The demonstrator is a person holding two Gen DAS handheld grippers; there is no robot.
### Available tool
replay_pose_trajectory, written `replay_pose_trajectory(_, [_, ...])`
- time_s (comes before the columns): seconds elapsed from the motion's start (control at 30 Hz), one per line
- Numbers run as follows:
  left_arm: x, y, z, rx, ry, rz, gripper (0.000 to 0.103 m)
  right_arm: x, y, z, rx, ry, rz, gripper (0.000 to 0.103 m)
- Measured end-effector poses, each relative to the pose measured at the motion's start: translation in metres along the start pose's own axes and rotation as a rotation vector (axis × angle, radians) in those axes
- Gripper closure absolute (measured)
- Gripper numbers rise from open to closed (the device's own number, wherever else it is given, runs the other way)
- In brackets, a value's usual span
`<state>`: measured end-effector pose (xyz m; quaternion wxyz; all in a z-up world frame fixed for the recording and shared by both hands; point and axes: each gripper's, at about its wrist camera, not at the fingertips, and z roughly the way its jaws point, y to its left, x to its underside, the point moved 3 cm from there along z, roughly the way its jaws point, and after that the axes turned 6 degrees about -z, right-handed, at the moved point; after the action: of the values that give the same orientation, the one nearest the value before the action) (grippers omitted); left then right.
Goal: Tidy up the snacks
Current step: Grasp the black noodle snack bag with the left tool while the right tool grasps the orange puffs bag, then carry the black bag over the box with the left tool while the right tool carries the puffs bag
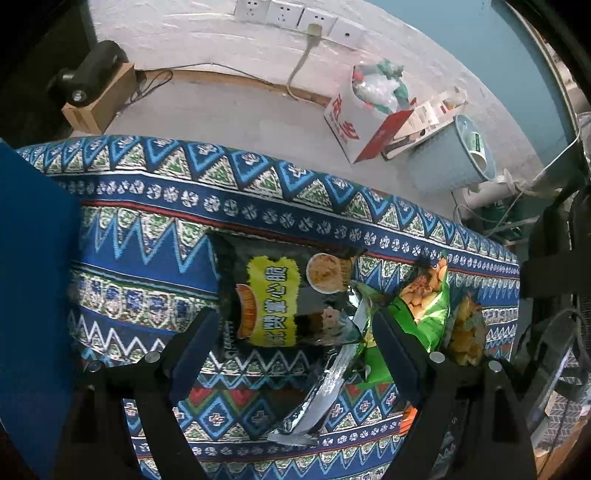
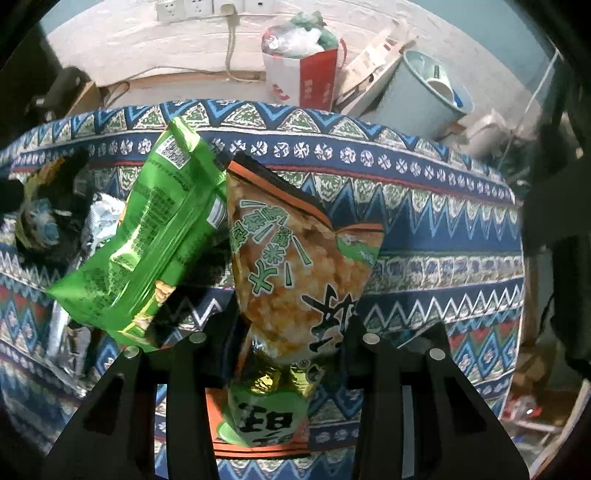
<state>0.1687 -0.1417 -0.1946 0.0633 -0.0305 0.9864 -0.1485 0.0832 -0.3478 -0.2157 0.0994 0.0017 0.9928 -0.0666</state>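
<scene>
A black snack bag with a yellow label [image 1: 273,299] lies on the patterned tablecloth [image 1: 155,229]. My left gripper [image 1: 295,325] is open above its near end, fingers on either side, holding nothing. A green snack bag [image 1: 424,306] and a silver foil bag [image 1: 325,391] lie to its right. My right gripper [image 2: 291,325] is shut on an orange rice-cracker bag [image 2: 295,251] and holds it upright above the cloth. The green bag [image 2: 155,243] leans beside it on the left in the right wrist view. The black bag [image 2: 48,206] shows blurred at far left.
A blue panel [image 1: 33,295] stands at the table's left. Beyond the table's far edge, the floor holds a red-white carton of rubbish [image 1: 369,118], a pale blue bin [image 1: 450,155], a wooden box [image 1: 99,99] and a cable. Wall sockets [image 1: 295,14] are behind.
</scene>
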Motion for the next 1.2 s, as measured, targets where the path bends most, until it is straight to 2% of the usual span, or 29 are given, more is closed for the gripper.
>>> replay_pose_trajectory(0.13, [0.001,-0.003,0.010,-0.020,0.001,0.001,0.016,-0.001,-0.003,-0.003,-0.034,0.010,0.017,0.050])
replay_pose_trajectory(0.3, [0.001,0.002,0.028,-0.028,0.026,-0.009,0.015,0.006,0.002,0.001,-0.069,0.032,0.041,0.050])
replay_pose_trajectory(0.4, [0.001,0.009,0.030,0.025,0.022,-0.042,0.014,0.008,-0.004,0.009,-0.103,0.044,0.075,0.050])
replay_pose_trajectory(0.5, [0.003,0.017,0.030,0.063,0.036,-0.079,0.021,0.012,-0.004,0.010,-0.120,0.044,0.088,0.059])
replay_pose_trajectory(0.53, [0.003,0.019,0.027,0.065,0.025,-0.074,0.030,0.013,-0.005,0.009,-0.120,0.042,0.090,0.066])
replay_pose_trajectory(0.6, [0.005,0.017,0.024,0.065,0.022,-0.037,0.035,0.013,-0.007,0.009,-0.112,0.037,0.086,0.071])
replay_pose_trajectory(0.67, [0.007,0.014,0.019,0.053,0.010,0.015,0.042,0.013,-0.007,0.006,-0.100,0.029,0.077,0.073])
replay_pose_trajectory(0.73, [0.009,0.012,0.011,0.027,-0.014,0.058,0.044,0.014,-0.007,-0.001,-0.086,0.019,0.064,0.074])
replay_pose_trajectory(1.03, [0.021,0.008,-0.051,-0.018,-0.145,0.195,0.046,0.013,-0.003,-0.039,-0.039,-0.048,0.009,0.075])
replay_pose_trajectory(1.2, [0.030,0.009,-0.080,-0.046,-0.191,0.241,0.046,0.008,0.005,-0.065,-0.034,-0.096,-0.011,0.075])
